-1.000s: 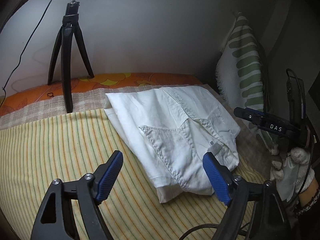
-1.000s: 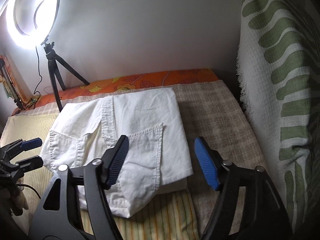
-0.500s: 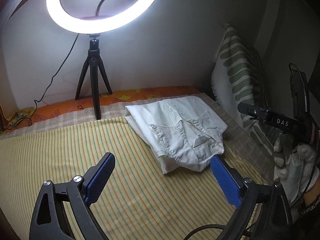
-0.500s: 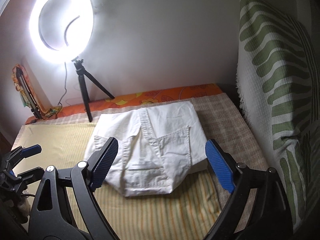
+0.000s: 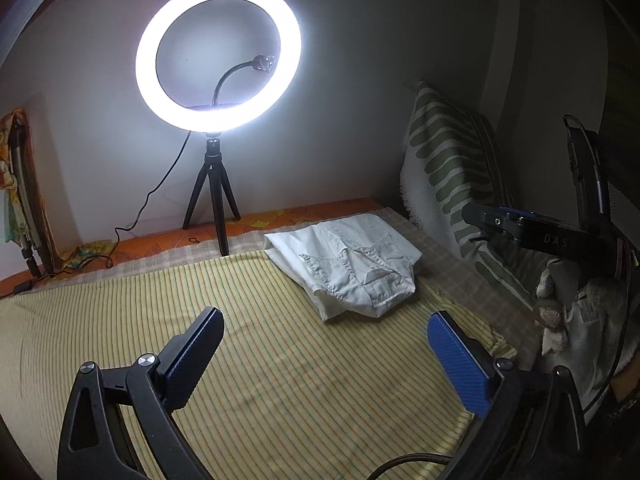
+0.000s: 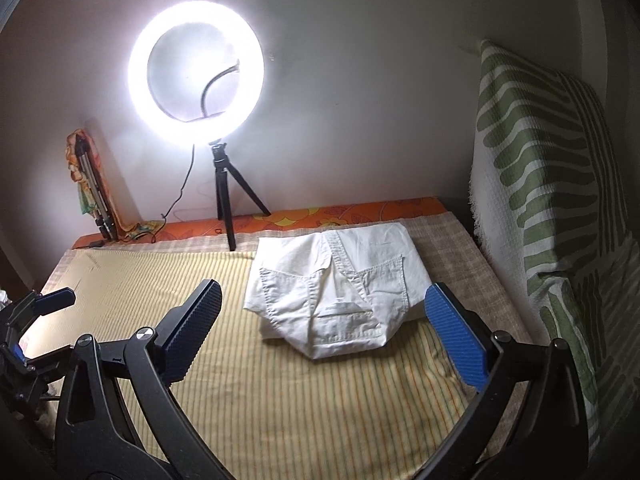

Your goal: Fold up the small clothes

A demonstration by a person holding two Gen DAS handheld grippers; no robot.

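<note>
White folded shorts lie flat at the far right of the yellow striped bedspread, pockets up. My left gripper hovers well back from them, above the spread, jaws opening wide with nothing between them. My right gripper is likewise raised and back from the shorts, jaws opening and empty. In the left wrist view the right gripper's side shows at the right edge above a gloved hand. The left gripper's fingertips show at the left edge of the right wrist view.
A lit ring light on a black tripod stands at the back against the wall, its cable trailing left. A green-and-white patterned cloth hangs along the right side. A folded stand wrapped in cloth leans in the back left corner.
Both grippers have pulled back and up from the shorts, which now look smaller and farther. Both pairs of jaws have spread wider. The shorts lie unmoved.
</note>
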